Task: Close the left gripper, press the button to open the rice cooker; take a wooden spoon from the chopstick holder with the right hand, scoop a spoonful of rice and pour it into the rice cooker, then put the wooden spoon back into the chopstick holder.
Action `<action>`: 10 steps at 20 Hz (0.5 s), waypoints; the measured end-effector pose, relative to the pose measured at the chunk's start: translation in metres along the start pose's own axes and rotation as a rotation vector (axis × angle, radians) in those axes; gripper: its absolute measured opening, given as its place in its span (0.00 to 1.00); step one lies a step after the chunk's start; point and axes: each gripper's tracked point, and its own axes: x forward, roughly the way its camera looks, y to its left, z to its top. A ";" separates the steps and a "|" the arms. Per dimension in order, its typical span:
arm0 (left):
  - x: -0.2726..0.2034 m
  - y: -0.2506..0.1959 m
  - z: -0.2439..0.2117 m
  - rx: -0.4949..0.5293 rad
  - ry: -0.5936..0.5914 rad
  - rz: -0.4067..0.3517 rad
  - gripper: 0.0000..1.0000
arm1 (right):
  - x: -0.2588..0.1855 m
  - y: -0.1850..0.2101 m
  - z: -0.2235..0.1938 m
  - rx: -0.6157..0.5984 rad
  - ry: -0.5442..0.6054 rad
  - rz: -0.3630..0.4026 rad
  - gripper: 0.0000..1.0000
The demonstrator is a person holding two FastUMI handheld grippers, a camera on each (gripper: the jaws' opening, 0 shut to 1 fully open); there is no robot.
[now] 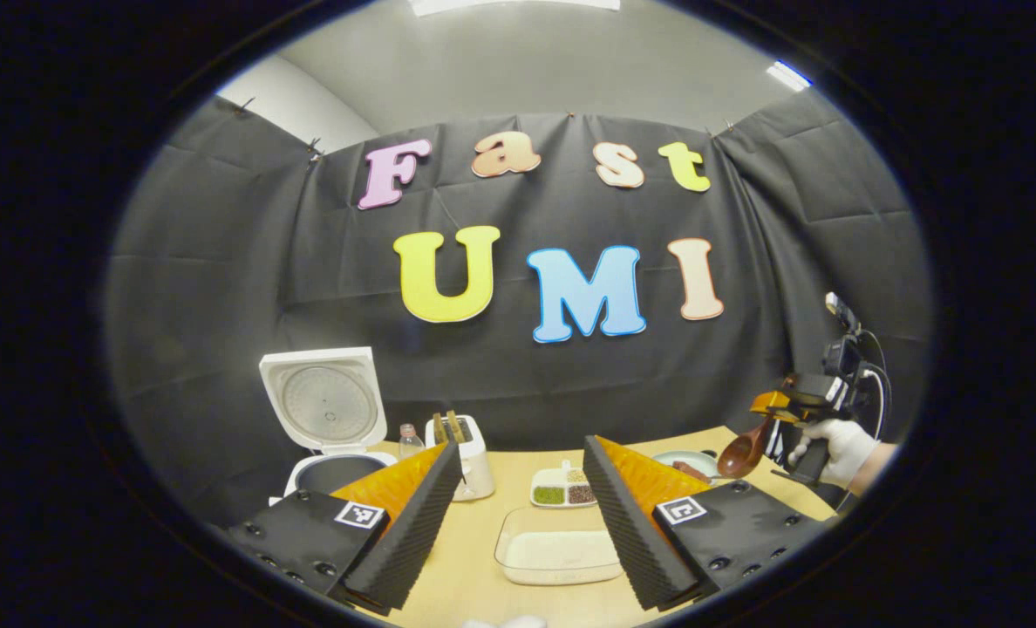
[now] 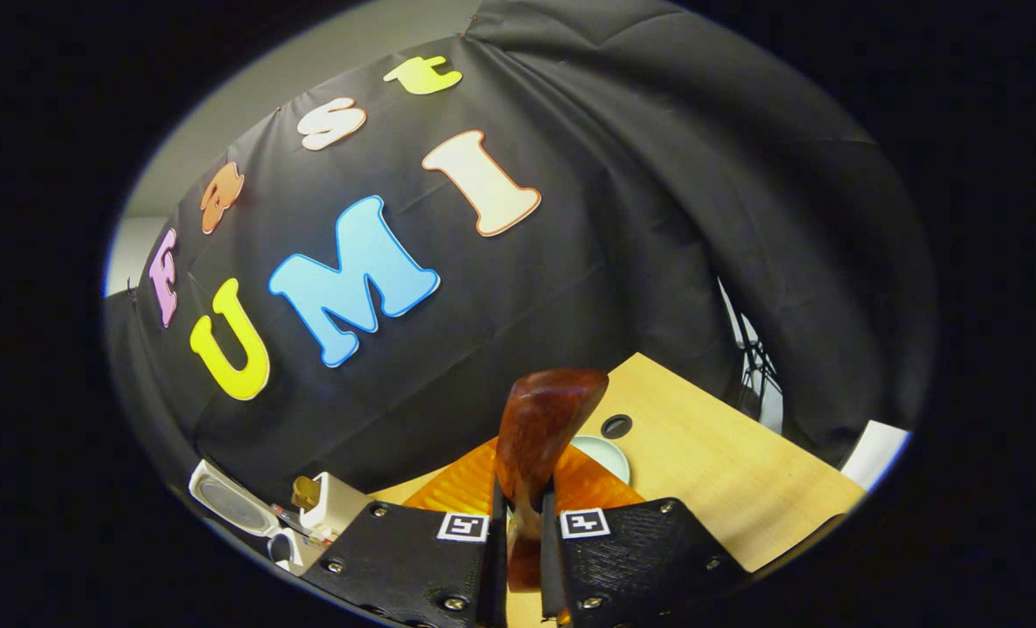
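The white rice cooker (image 1: 335, 467) stands at the table's left with its lid (image 1: 324, 408) raised; it also appears low on the left in the right gripper view (image 2: 230, 501). My left gripper (image 1: 522, 449) hovers open over the table with nothing between its fingers. Below it lies a clear tray of rice (image 1: 557, 554). The white chopstick holder (image 1: 473, 462) stands beside the cooker. At the right, a gloved hand (image 1: 836, 445) holds my right gripper (image 1: 775, 410), shut on a brown wooden spoon (image 1: 745, 452) lifted above the table. The spoon (image 2: 540, 436) points away between the shut fingers.
A small plastic bottle (image 1: 409, 440) stands between the cooker and the holder. A divided dish of beans (image 1: 564, 490) sits behind the rice tray. A pale plate (image 2: 605, 455) lies under the spoon near a cable hole (image 2: 616, 426). The table edge (image 2: 797, 523) runs at the right.
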 end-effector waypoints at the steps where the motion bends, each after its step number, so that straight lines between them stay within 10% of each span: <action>1: -0.001 -0.003 0.001 0.012 0.000 0.007 0.99 | 0.003 -0.005 -0.006 0.001 0.018 -0.003 0.16; 10: 0.003 -0.020 0.007 0.068 0.003 0.019 0.97 | 0.023 -0.042 -0.069 0.026 0.103 -0.055 0.16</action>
